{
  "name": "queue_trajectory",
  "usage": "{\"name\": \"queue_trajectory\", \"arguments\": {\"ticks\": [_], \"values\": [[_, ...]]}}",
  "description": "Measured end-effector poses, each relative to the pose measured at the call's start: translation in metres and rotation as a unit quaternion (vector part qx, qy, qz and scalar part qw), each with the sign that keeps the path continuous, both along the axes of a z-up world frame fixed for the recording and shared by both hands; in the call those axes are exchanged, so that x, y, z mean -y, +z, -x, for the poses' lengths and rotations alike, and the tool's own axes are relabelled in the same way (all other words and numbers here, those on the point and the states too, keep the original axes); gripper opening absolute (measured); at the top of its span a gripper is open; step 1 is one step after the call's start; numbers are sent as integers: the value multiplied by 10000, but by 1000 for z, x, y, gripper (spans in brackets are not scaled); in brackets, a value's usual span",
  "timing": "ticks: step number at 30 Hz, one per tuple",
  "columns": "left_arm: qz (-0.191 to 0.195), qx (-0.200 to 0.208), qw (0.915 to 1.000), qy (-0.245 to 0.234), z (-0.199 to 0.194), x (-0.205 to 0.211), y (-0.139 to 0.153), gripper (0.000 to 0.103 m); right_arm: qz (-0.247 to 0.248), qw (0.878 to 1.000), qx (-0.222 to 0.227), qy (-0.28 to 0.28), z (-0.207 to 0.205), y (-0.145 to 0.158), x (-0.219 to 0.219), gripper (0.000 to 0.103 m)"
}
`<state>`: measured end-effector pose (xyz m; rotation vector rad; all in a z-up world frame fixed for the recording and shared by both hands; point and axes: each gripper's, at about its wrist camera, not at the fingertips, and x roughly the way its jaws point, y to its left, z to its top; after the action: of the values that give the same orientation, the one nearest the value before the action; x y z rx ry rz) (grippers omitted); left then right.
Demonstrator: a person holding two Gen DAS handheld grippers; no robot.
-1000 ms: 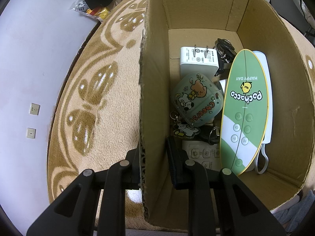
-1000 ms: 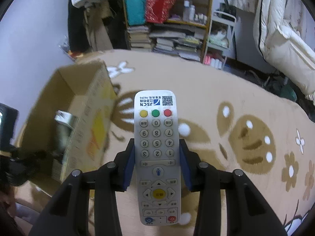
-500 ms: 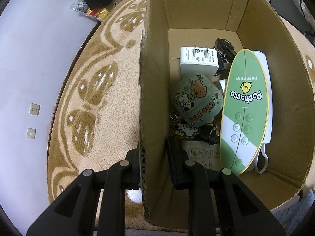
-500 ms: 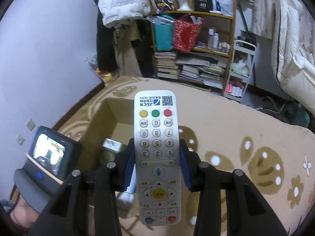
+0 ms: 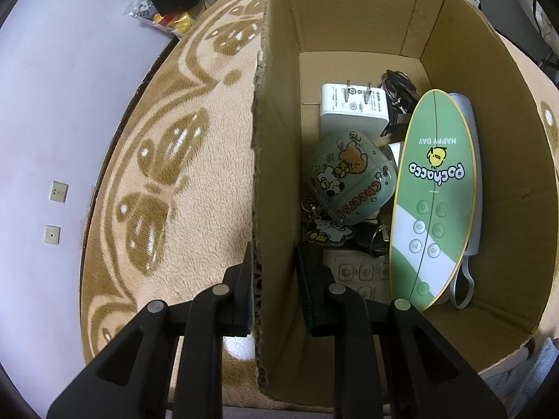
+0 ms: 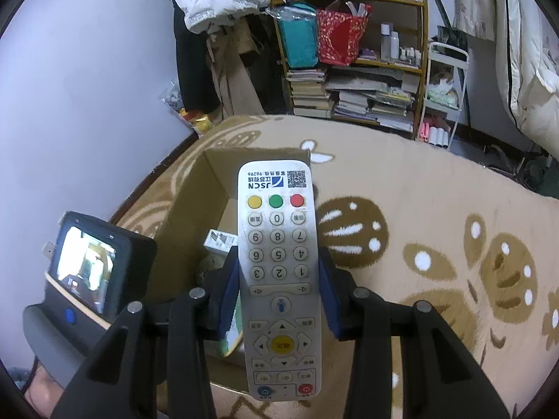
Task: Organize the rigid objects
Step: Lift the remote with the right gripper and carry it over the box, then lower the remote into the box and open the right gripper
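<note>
In the left wrist view, the left gripper (image 5: 274, 289) is clamped on the left wall of an open cardboard box (image 5: 276, 181), one finger outside it over the beige patterned rug (image 5: 195, 188) and one inside. The box fills the centre and right of the frame. On its floor, toward the upper middle, lies a white plug adapter (image 5: 353, 111) with its prongs facing up; a bunch of dark keys (image 5: 398, 87) sits just to its right. Below the adapter rests a pale green cartoon case (image 5: 353, 181) printed "Cheers", with a keychain charm (image 5: 328, 234) touching its lower edge. A green oval device (image 5: 433, 195) marked "pochacco" leans along the right side of the box, partly covering a white remote-like thing (image 5: 468, 160) with a loop strap behind it. Another white button pad (image 5: 360, 272) shows at the lower middle, partly hidden by the charm and the oval.

In the right wrist view, the right gripper (image 6: 279, 296) is closed on a white remote control (image 6: 277, 279), its blue pads (image 6: 330, 300) pressing both long sides. The remote points up the frame, its coloured buttons toward the far end, and hangs over the same box (image 6: 195, 195), which lies in the centre left on the rug (image 6: 436, 209). The other handheld unit (image 6: 87, 279), with a lit screen, sits at lower left. A cluttered bookshelf (image 6: 356, 70) stands in the upper centre.
</note>
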<state>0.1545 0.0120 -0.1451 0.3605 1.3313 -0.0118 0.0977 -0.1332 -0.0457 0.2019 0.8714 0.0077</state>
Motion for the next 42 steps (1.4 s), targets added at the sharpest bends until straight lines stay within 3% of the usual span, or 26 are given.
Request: {"name": "queue_trajectory", "arguments": {"ticks": [11, 29, 42], "values": [[17, -8, 10000, 3, -1, -2, 0, 21, -37, 9997, -223, -29, -6, -19, -6, 44], [36, -9, 10000, 5, -1, -4, 1, 21, -239, 9993, -277, -17, -17, -23, -14, 44], [5, -15, 10000, 4, -1, -4, 1, 22, -198, 9998, -8, -31, -13, -13, -11, 47]]}}
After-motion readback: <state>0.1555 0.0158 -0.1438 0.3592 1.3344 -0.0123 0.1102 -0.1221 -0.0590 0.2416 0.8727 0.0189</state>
